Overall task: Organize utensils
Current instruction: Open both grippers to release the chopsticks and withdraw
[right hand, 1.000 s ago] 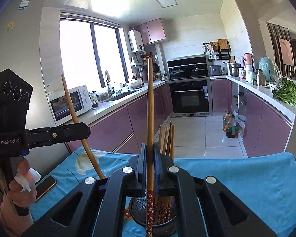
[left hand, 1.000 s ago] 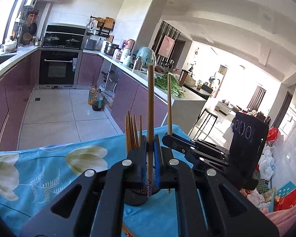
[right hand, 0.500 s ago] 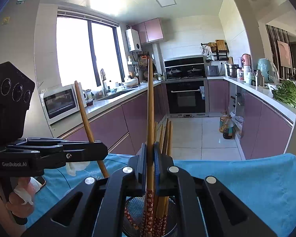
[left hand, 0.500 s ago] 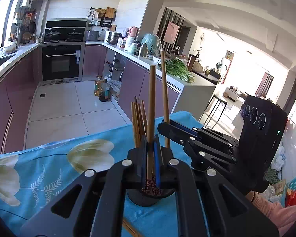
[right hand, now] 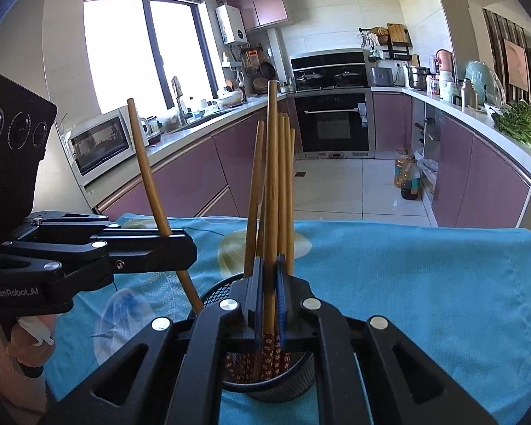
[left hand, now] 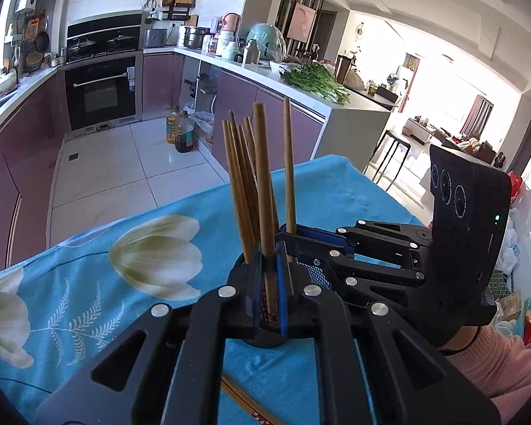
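A: Nearest to you, your left gripper (left hand: pixel 269 279) is clamped tight on one wooden chopstick (left hand: pixel 263 191). The stick stands almost upright with its patterned end down inside the black mesh holder (right hand: pixel 212 292).

B: And your right gripper (right hand: pixel 269 297)?

A: It's closed the same way on a second chopstick (right hand: pixel 272 184), also upright, and its red flowered end sits inside the holder's rim. From the left wrist view your right gripper comes in from the right side, and both sets of fingers meet over the holder.

B: Where's everything else?

A: A bundle of chopsticks (right hand: pixel 286 191) already stands in the holder, just behind the two you grip. One more chopstick (left hand: pixel 247 398) lies flat on the cloth below your left gripper, close to the holder's base. The holder rests on a blue tablecloth (right hand: pixel 407 269) printed with pale tulips.

B: And beyond the table?

A: The white tiled floor, purple cabinets, a built-in oven (right hand: pixel 334 124) at the far end, a microwave (right hand: pixel 101 145) on the window-side counter and a bunch of greens (left hand: pixel 315 79) on the opposite counter.
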Available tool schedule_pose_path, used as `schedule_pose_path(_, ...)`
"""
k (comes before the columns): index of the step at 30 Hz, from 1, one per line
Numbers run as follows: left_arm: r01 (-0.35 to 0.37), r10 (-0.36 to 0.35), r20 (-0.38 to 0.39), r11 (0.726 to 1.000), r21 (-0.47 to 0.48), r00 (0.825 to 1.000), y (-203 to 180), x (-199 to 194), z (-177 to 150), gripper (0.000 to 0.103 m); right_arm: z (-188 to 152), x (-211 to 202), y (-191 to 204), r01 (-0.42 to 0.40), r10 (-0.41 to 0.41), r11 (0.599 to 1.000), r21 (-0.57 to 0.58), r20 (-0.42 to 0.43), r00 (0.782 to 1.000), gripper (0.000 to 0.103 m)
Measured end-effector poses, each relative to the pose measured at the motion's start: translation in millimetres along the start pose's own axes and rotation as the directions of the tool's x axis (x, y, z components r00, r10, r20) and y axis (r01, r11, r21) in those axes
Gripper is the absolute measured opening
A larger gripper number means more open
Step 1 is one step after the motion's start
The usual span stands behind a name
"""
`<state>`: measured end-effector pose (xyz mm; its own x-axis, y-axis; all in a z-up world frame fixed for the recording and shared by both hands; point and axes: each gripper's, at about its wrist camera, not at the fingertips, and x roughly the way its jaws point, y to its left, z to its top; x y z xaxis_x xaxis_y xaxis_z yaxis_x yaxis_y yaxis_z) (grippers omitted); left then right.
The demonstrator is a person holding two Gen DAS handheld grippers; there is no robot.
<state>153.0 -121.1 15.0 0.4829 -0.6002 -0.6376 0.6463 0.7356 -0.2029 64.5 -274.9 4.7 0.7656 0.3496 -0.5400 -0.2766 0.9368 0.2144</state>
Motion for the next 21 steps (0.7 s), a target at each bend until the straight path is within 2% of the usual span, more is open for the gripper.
schedule_pose_path(16,-0.026,0.022,-0.046,0.996,-0.089,0.999,14.5,32.5,-7.1,0.008,0.6,2.6,-5.5,-0.003,0.003,0.999,0.038,-0.023,1.0,0.007)
schedule_pose_path(19,-0.027,0.024,-0.034,0.994,-0.102,0.999,15.8,29.8,-15.1,0.014,-0.7,-2.5,-7.6,-0.007,0.008,0.999,0.042,-0.015,1.0,0.008)
schedule_pose_path(21,-0.058,0.057,-0.012,0.993,-0.101,0.998,15.2,23.2,-23.3,0.02,-2.0,-7.3,-6.9,-0.019,0.019,0.999,0.04,-0.01,1.0,0.009)
